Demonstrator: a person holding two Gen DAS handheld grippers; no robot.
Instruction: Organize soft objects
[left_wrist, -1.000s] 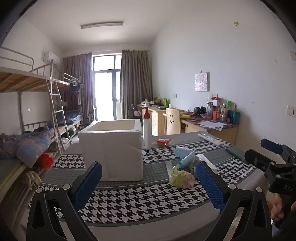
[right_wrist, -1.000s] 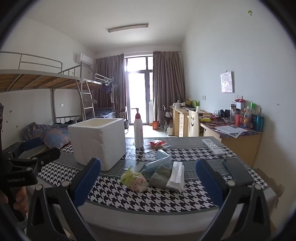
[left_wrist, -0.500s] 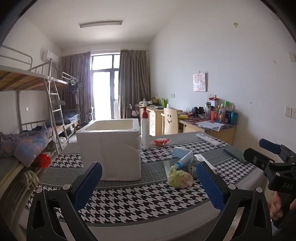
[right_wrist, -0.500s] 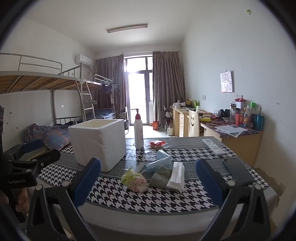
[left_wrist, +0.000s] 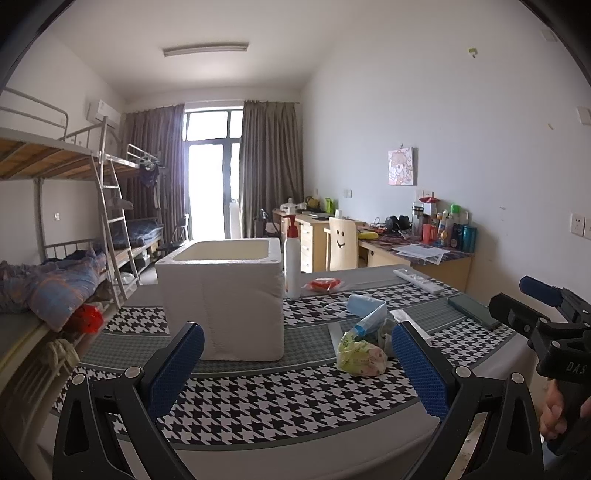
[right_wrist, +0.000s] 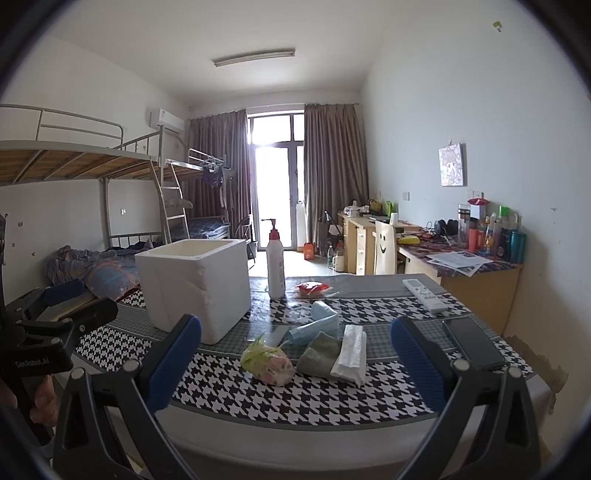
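A white foam box (left_wrist: 221, 299) (right_wrist: 195, 284) stands open on the houndstooth table. To its right lies a pile of soft things: a crumpled yellow-green plastic bag (left_wrist: 360, 354) (right_wrist: 267, 360), a grey-green cloth (right_wrist: 319, 354), a white tissue pack (right_wrist: 352, 349) and a light blue mask (left_wrist: 365, 308) (right_wrist: 319, 317). My left gripper (left_wrist: 297, 367) is open and empty, held back from the table's near edge. My right gripper (right_wrist: 295, 363) is open and empty, in front of the pile.
A pump bottle (right_wrist: 276, 267), a red packet (right_wrist: 312, 288), a white remote (right_wrist: 424, 295) and a dark phone (right_wrist: 472, 341) lie on the table. A bunk bed (left_wrist: 55, 280) is at the left, a cluttered desk (right_wrist: 461, 258) at the right.
Both grippers have drifted slightly; the left view has shifted a little, with the box and pile sitting slightly lower and nearer. Nothing was taken hold of.
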